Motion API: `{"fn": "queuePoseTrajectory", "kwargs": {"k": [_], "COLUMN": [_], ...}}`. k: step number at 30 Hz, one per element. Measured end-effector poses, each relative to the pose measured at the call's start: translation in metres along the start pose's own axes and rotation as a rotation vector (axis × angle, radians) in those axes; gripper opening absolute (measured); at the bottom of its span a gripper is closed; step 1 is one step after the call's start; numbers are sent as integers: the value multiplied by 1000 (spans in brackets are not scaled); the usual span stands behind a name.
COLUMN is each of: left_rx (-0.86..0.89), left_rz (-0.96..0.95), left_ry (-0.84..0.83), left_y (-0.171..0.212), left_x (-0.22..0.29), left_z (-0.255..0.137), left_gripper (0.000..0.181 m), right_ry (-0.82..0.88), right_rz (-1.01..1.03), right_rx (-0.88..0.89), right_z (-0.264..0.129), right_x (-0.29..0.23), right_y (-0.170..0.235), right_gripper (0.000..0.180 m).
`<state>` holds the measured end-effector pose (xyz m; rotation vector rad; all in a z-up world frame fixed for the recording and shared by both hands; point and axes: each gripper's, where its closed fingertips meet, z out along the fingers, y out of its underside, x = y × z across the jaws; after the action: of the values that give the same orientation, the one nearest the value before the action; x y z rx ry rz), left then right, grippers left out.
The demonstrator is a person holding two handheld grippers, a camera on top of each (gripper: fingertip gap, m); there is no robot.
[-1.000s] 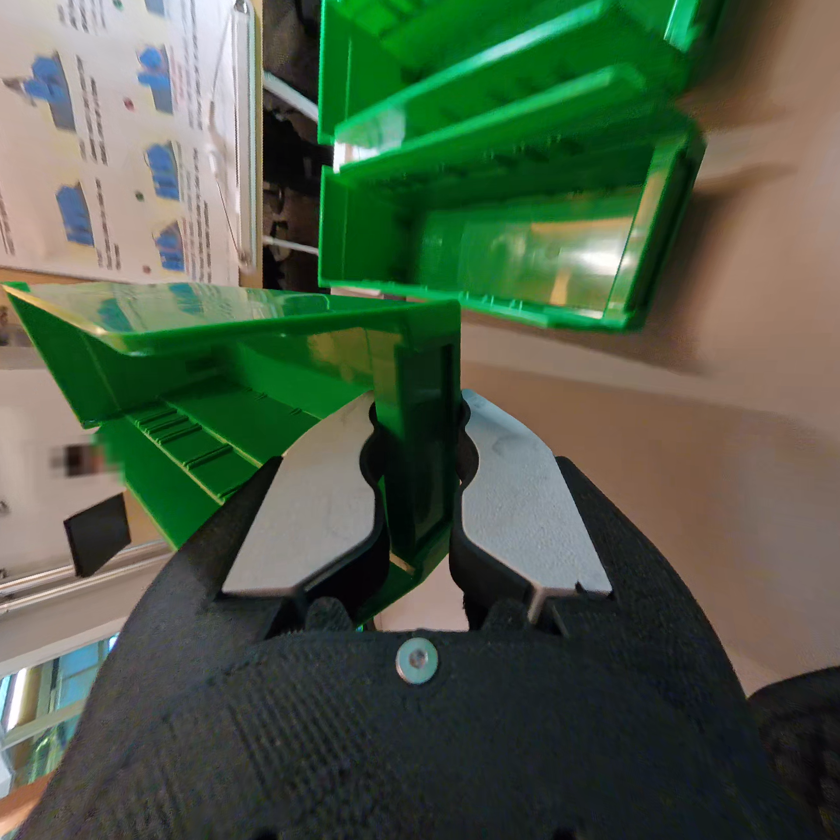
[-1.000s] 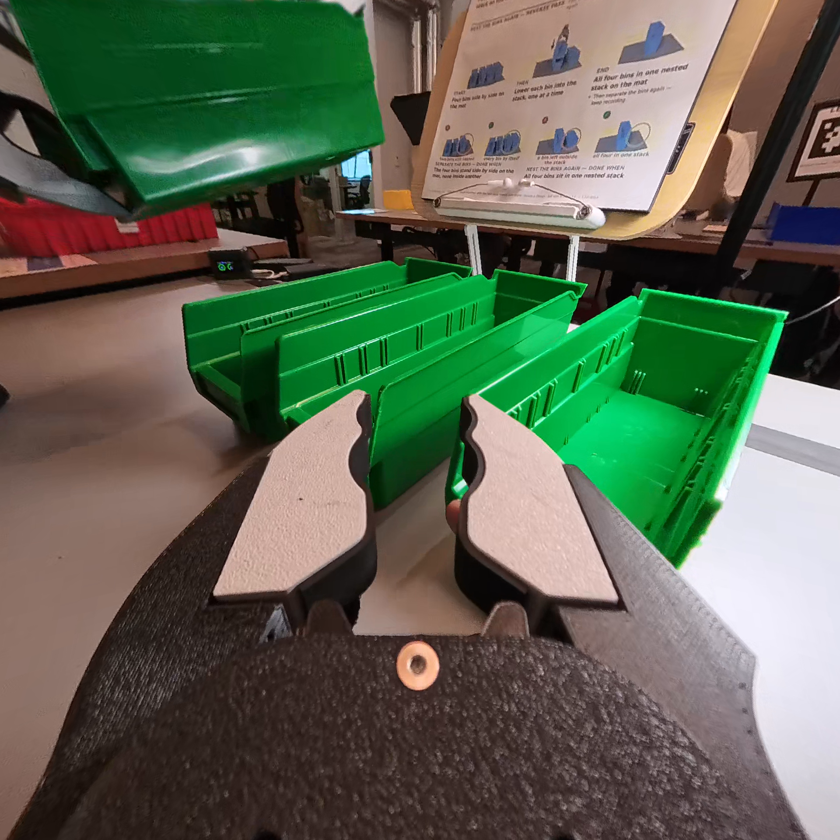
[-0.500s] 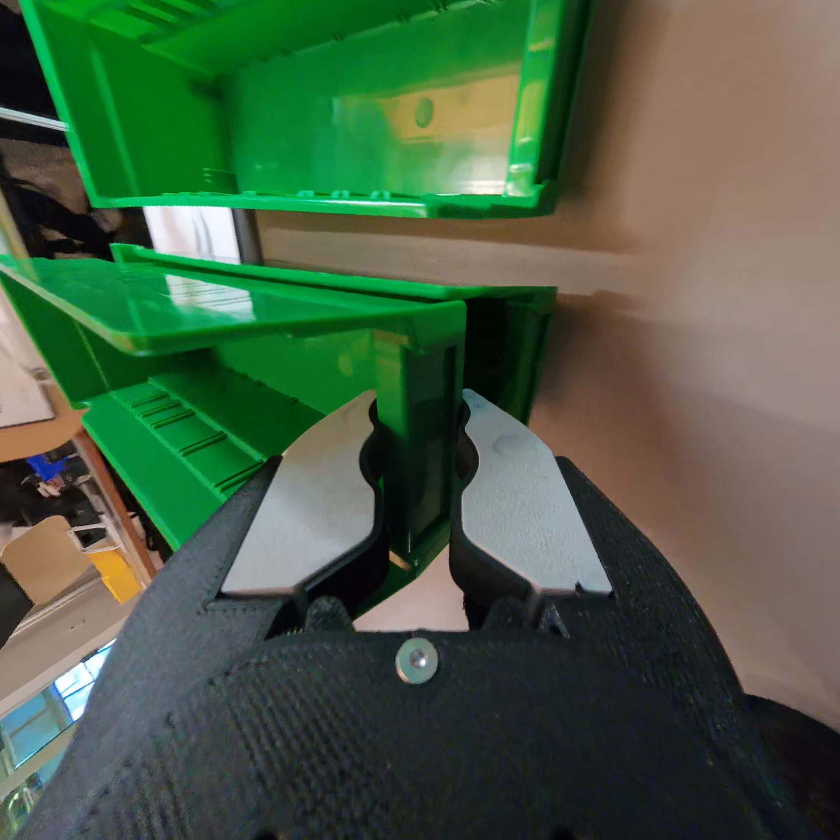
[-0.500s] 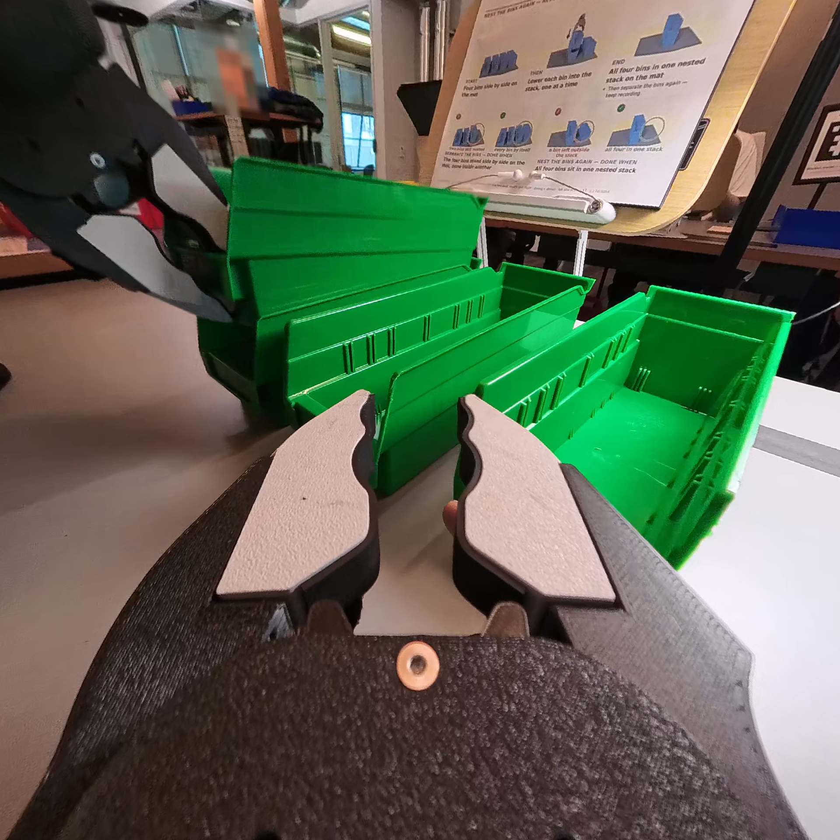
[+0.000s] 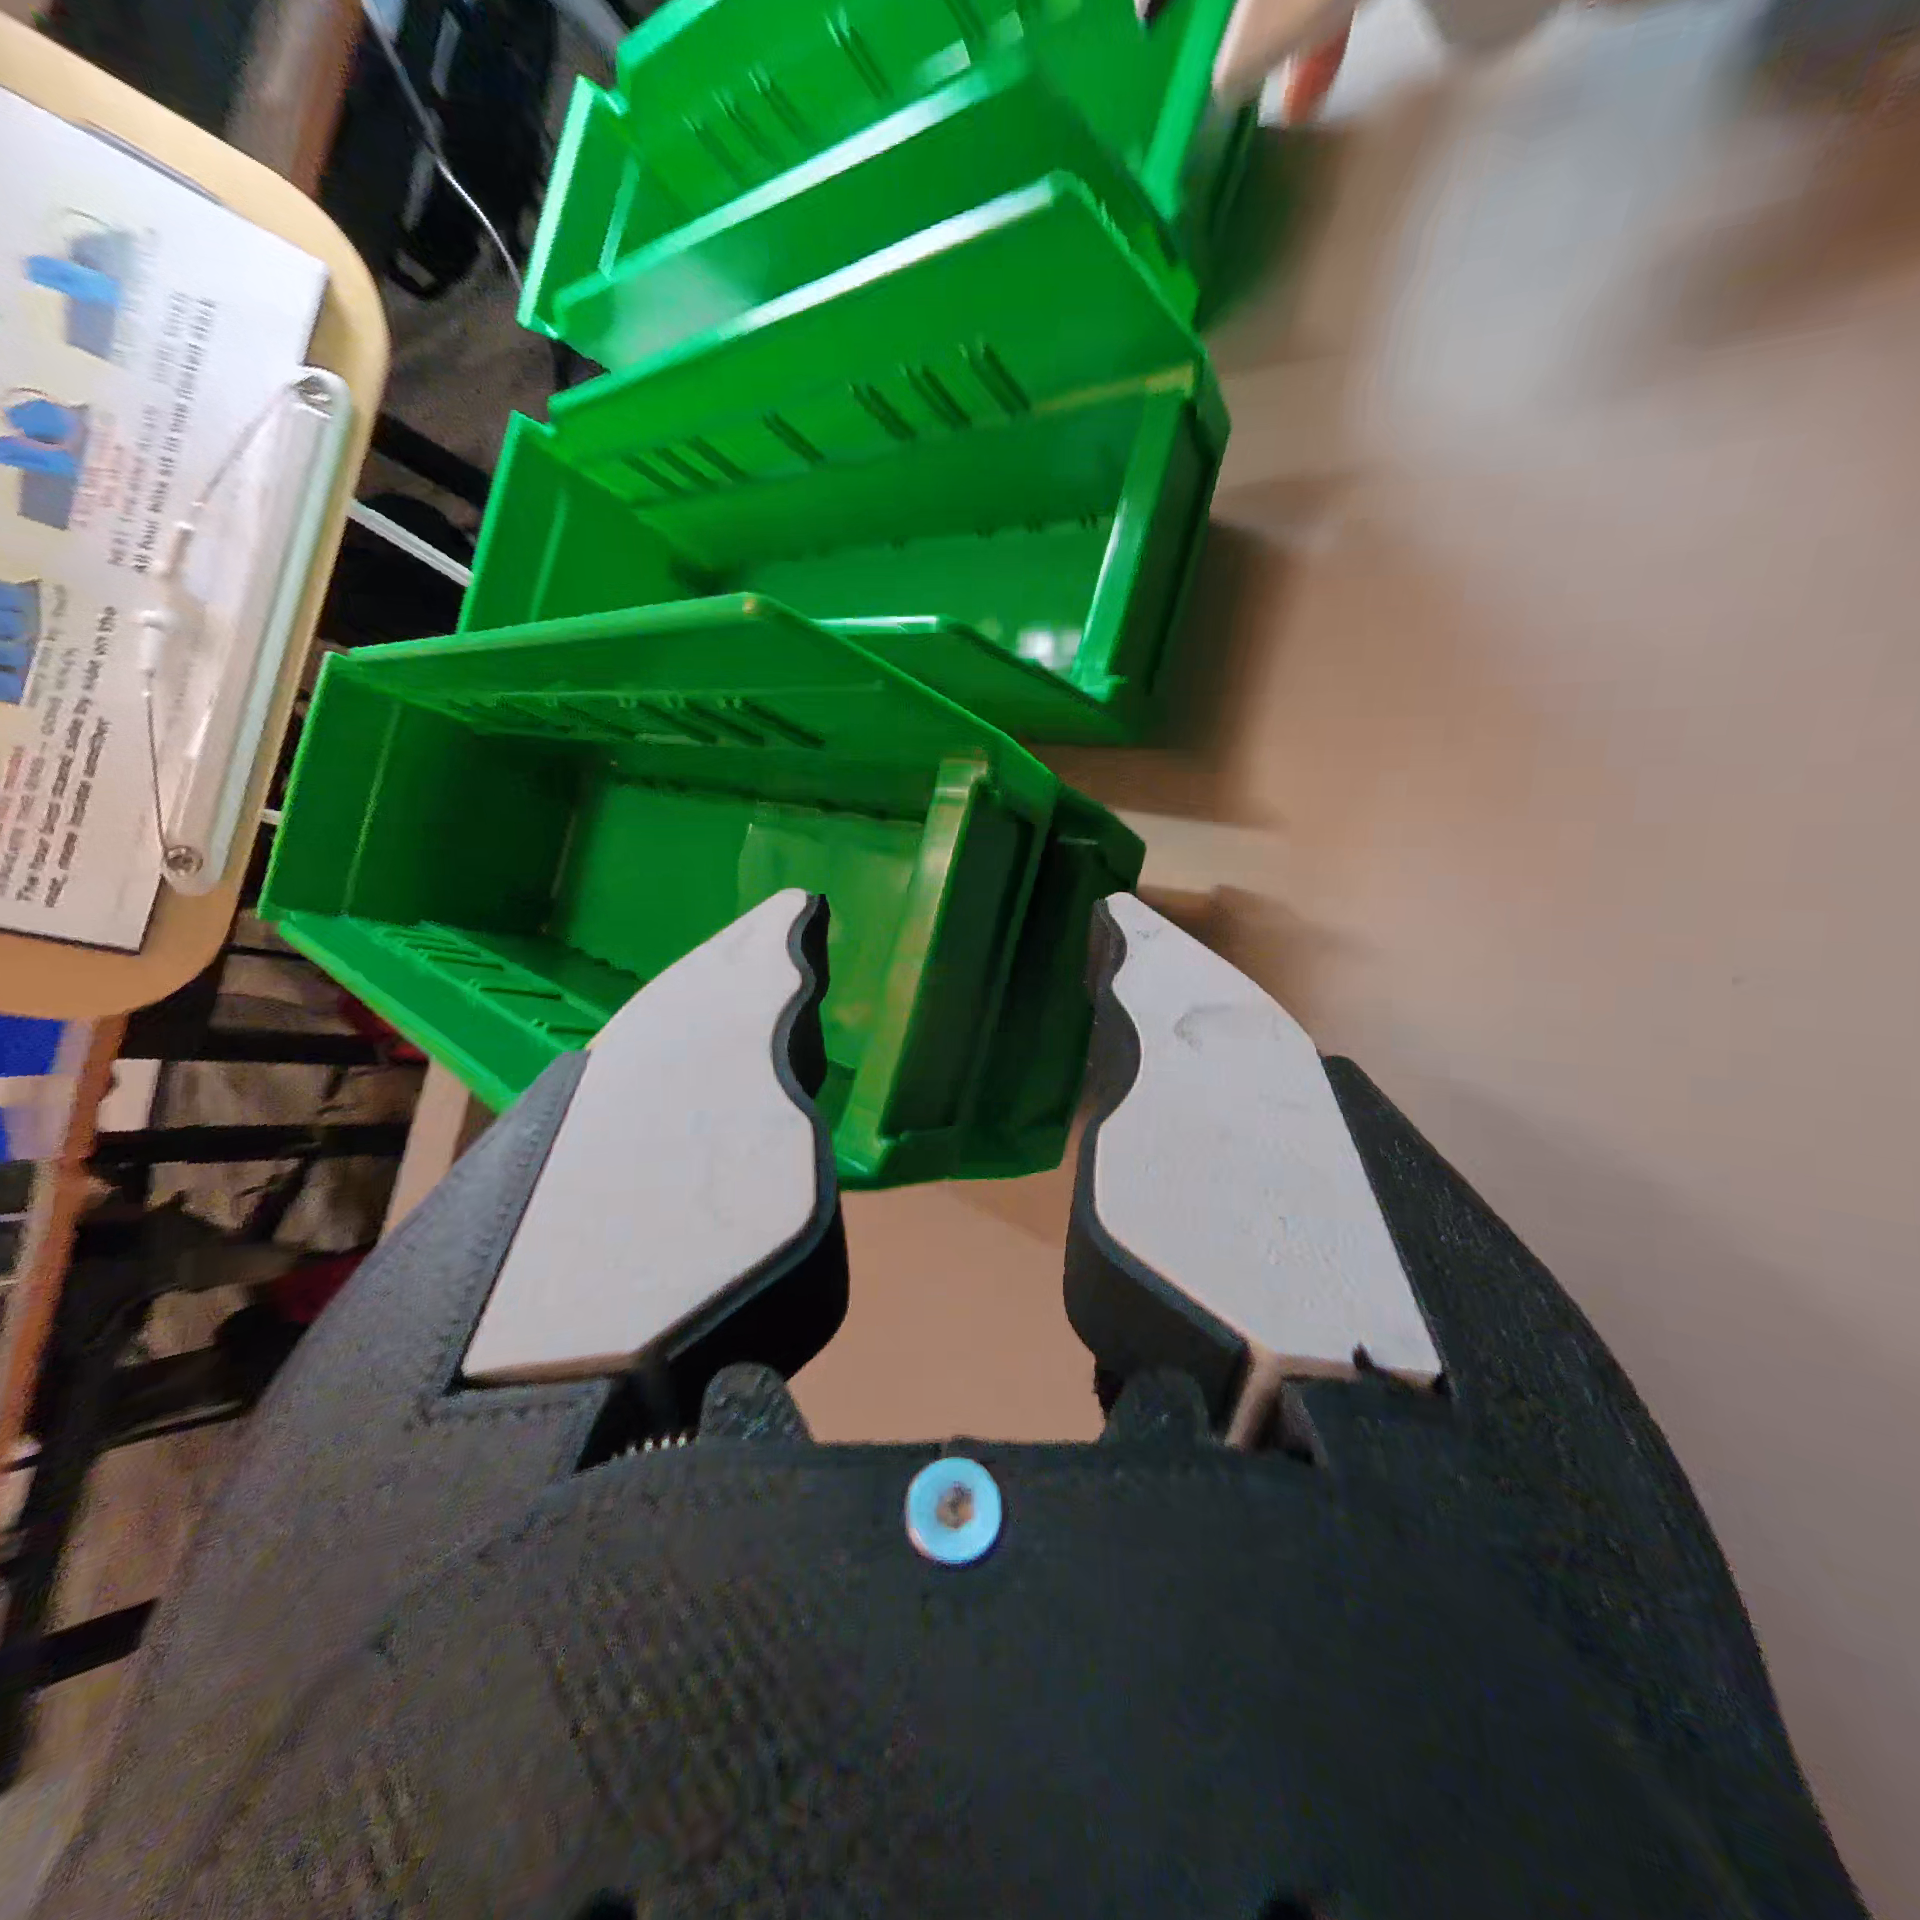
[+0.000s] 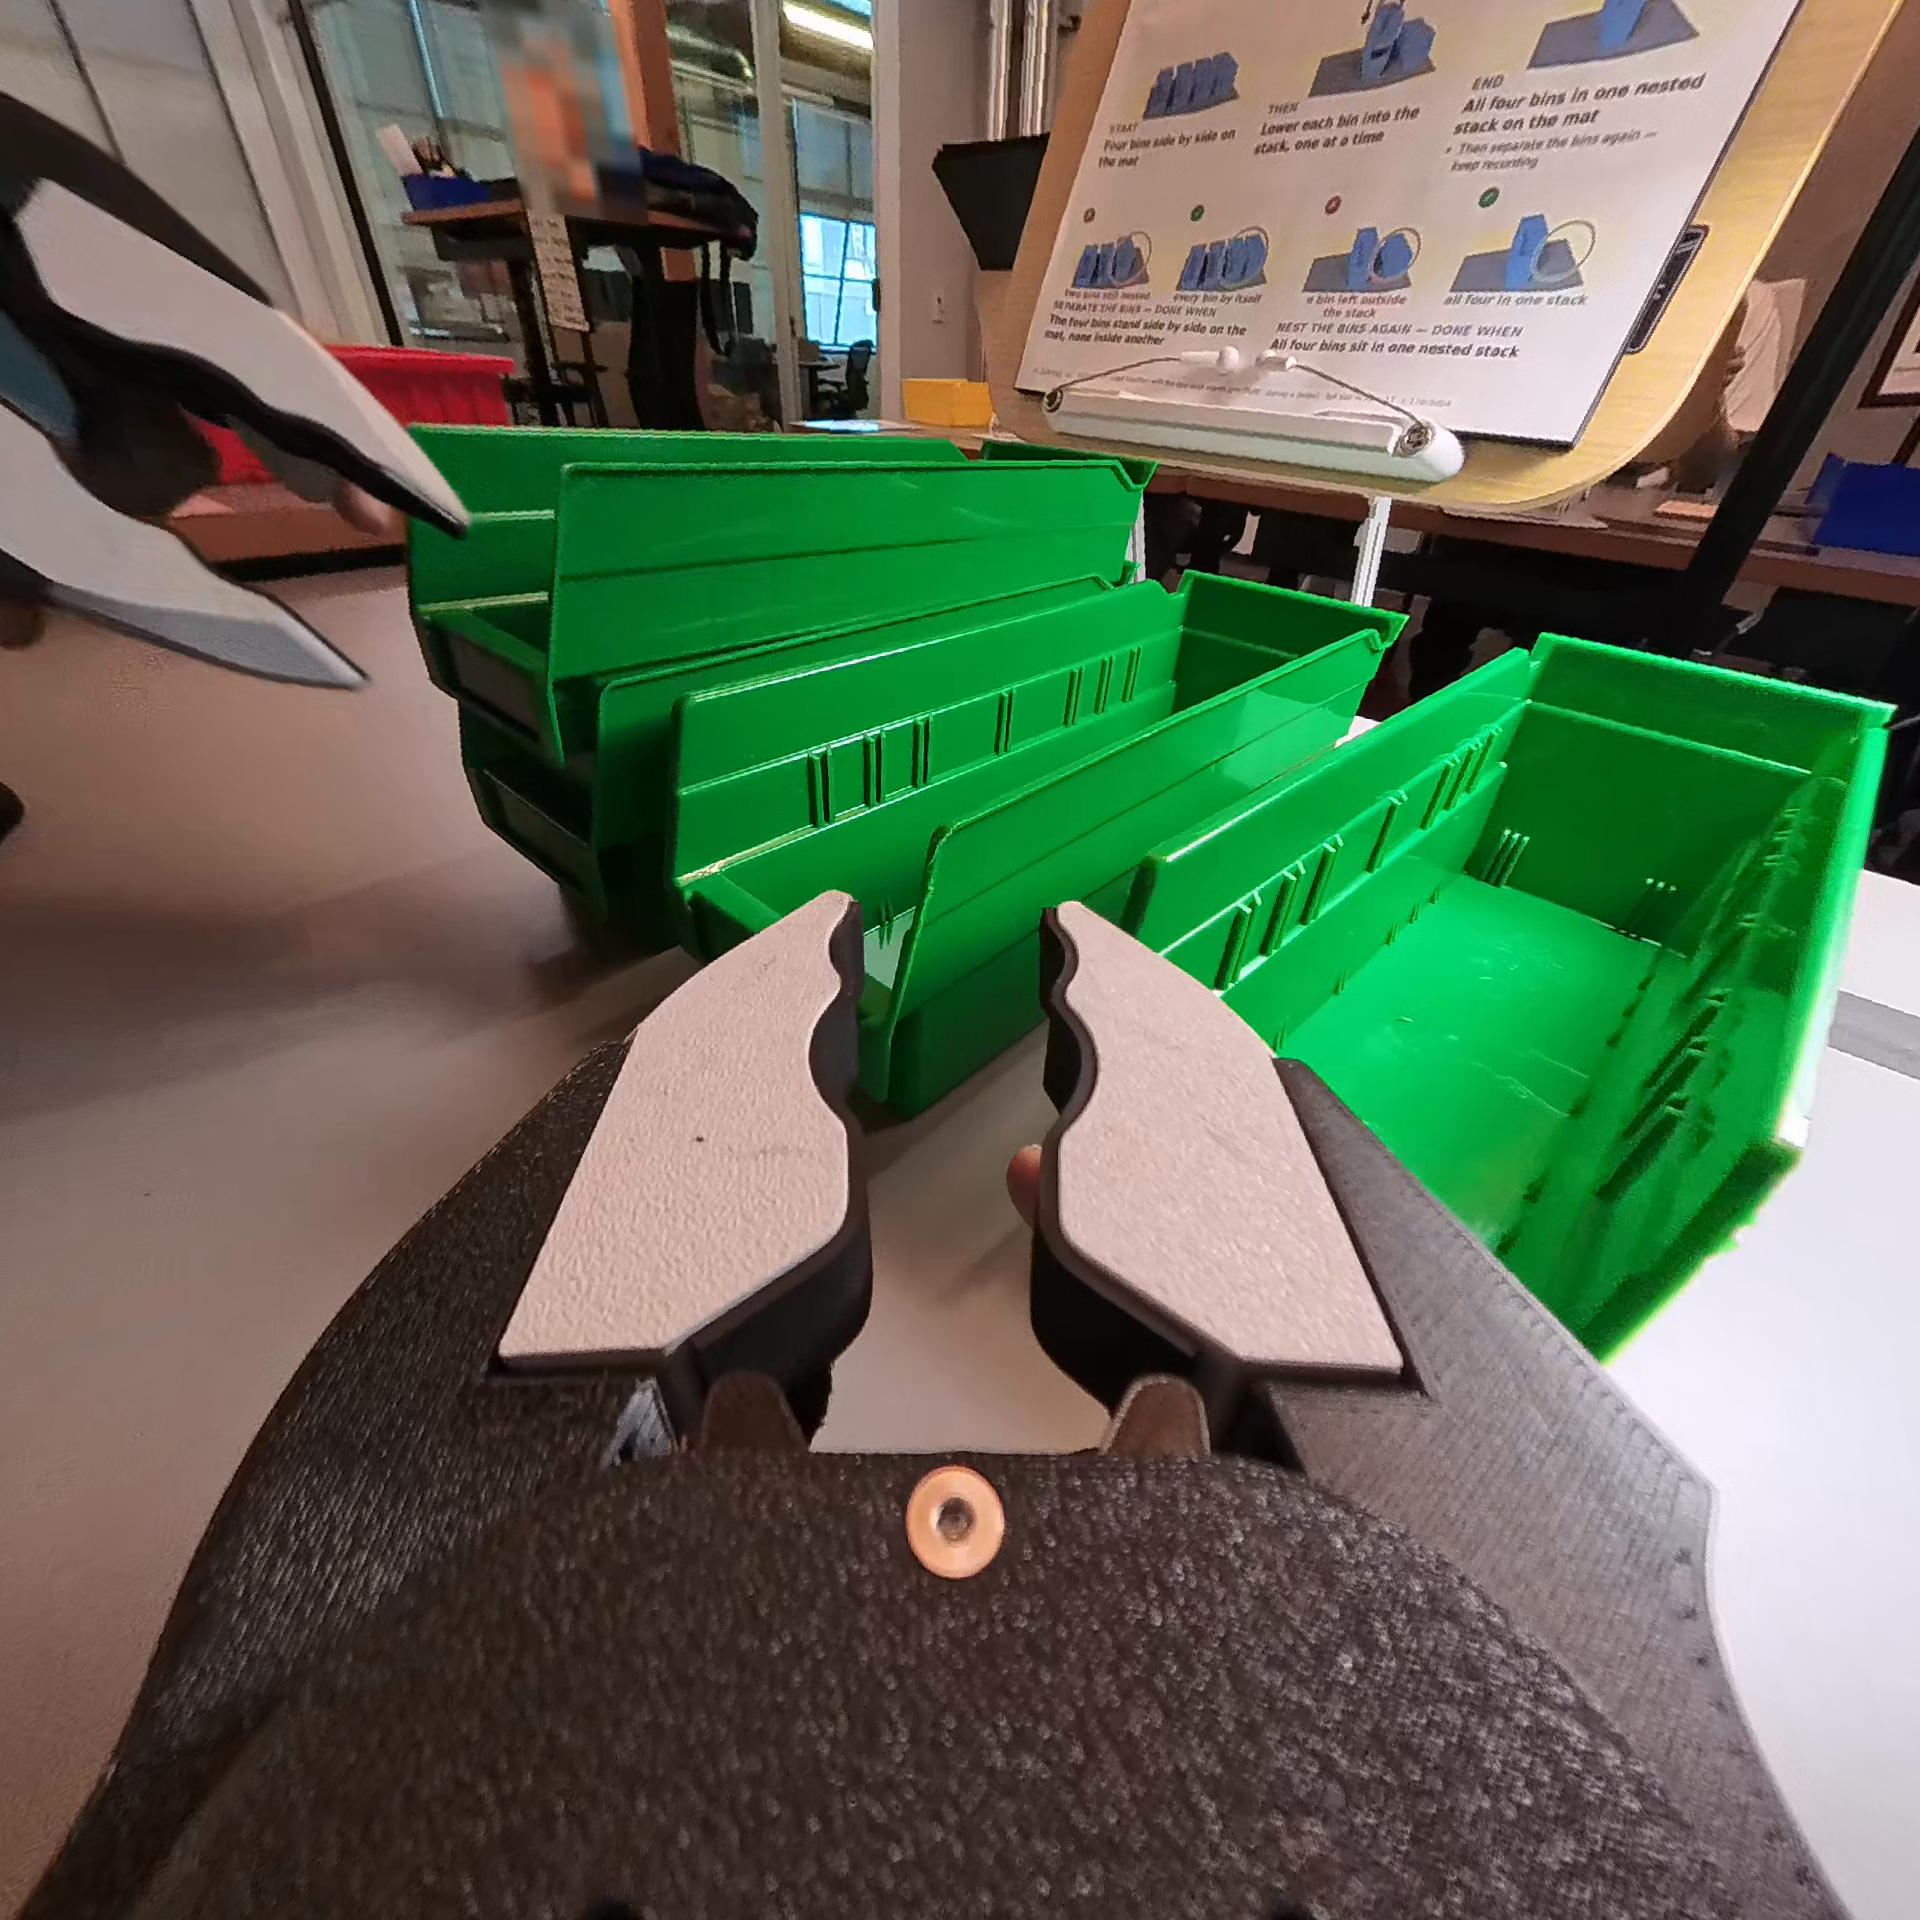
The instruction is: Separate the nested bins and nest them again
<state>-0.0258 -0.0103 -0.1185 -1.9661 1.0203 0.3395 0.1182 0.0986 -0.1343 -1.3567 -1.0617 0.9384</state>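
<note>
Four green bins [image 6: 1039,727] on table [image 6: 260,987]: two nested, two single. Left gripper [image 5: 956,925] and right gripper [image 6: 951,925] both parted, empty.

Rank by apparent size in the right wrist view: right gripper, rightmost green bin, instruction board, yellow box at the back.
1. right gripper, fills the lower frame, mostly from nearness.
2. rightmost green bin and instruction board: similar spans, board cropped; not ranked.
3. yellow box, smallest, far off.
</note>
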Motion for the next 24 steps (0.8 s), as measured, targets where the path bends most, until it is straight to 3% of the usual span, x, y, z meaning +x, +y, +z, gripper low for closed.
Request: {"fn": "queuePoseTrajectory", "kwargs": {"k": [5, 14, 19, 24], "left_rx": [220, 393, 389, 374], "left_rz": [-210, -751, -797, -779], "left_ry": [-45, -119, -192, -220], "left_y": [9, 97, 118, 121], "left_x": [-5, -43, -52, -51], "left_z": [-29, -19, -12, -10], "left_gripper": [42, 42, 42, 42], "right_ry": [28, 126, 148, 177], "right_rz": [-27, -171, -437, -688], "right_rx": [0, -20, -284, -516], "right_z": [2, 2, -1, -7], "right_x": [-3, 5, 17, 37], "right_y": [-3, -5, 22, 36], "right_gripper": [32, 33, 58, 59]}}
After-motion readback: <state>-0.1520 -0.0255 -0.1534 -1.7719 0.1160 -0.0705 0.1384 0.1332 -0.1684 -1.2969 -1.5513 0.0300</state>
